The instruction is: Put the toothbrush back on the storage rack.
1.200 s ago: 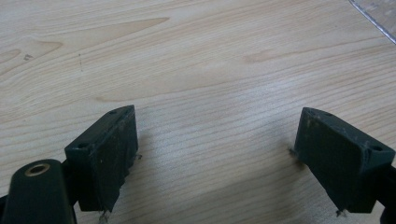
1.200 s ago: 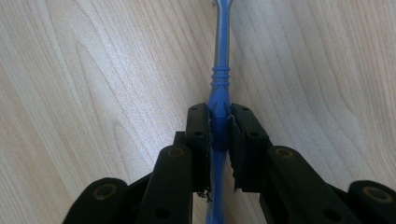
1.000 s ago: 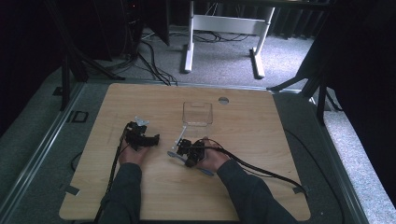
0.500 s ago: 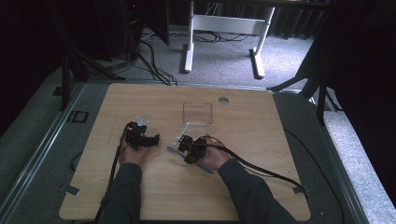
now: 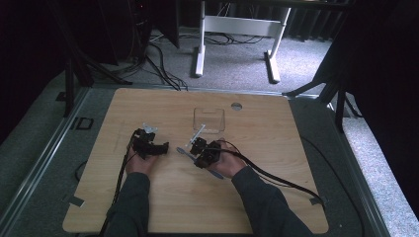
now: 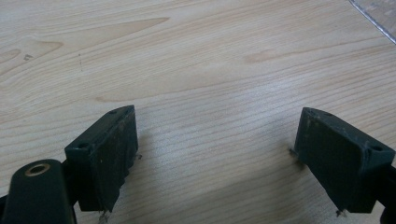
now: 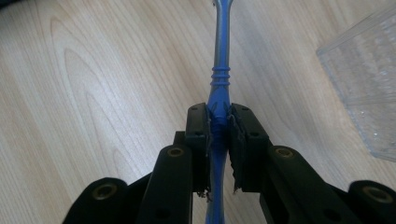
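Nearest, the person's forearms reach in over the wooden table (image 5: 276,197). The right gripper (image 7: 219,123) has its jaws clamped tight on a blue-handled utensil (image 7: 220,74), probably a spoon or brush, near the table's middle, with its pale end pointing far-right. To the left, the left gripper (image 6: 217,149) gapes wide over bare wood, holding nothing. Farther off, just beyond the utensil's tip, stands a clear plastic box (image 5: 208,120).
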Available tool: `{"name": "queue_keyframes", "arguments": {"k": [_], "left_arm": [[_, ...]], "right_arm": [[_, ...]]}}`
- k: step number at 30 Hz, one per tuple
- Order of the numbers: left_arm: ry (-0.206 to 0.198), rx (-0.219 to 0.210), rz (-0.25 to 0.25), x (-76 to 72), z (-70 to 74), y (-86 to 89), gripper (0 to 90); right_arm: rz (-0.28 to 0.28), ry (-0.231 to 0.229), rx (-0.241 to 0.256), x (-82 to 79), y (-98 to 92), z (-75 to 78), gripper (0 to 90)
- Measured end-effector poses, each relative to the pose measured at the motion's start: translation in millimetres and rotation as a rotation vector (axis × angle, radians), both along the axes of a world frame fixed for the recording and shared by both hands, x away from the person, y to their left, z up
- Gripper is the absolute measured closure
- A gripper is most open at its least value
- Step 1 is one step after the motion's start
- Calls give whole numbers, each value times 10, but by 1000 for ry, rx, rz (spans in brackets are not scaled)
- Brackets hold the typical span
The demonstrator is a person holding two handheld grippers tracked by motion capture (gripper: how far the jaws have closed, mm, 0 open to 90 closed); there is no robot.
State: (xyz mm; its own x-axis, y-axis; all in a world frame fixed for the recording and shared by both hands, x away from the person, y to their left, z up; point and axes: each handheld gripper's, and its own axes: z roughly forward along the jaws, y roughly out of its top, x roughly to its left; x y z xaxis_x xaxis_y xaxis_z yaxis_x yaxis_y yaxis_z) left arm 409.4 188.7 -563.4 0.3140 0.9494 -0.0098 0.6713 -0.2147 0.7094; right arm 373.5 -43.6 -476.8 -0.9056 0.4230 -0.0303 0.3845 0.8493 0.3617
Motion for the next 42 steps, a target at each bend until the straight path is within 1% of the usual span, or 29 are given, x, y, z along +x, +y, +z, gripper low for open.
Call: {"name": "queue_keyframes", "arguments": {"k": [5,6,7,8,16,18,27,36,42], "left_arm": [[0,0,0,0,0,0,136],[0,0,0,0,0,0,136],[0,0,0,0,0,0,136],[0,0,0,0,0,0,136],[0,0,0,0,0,0,136],[0,0,0,0,0,0,136],[0,0,0,0,0,0,136],[0,0,0,0,0,0,136],[1,0,-1,0,1,1,136]], "right_arm": [[-10,-13,22,7,-7,23,783],[-10,-18,28,8,-9,26,782],[-24,-34,46,13,-13,39,782],[-28,-39,53,17,-16,45,782],[-49,-70,93,23,-28,84,782],[-47,-74,101,27,-32,91,782],[-73,-96,146,39,-54,131,782],[-93,-117,181,51,-76,174,782],[-103,-123,204,55,-88,192,783]]}}
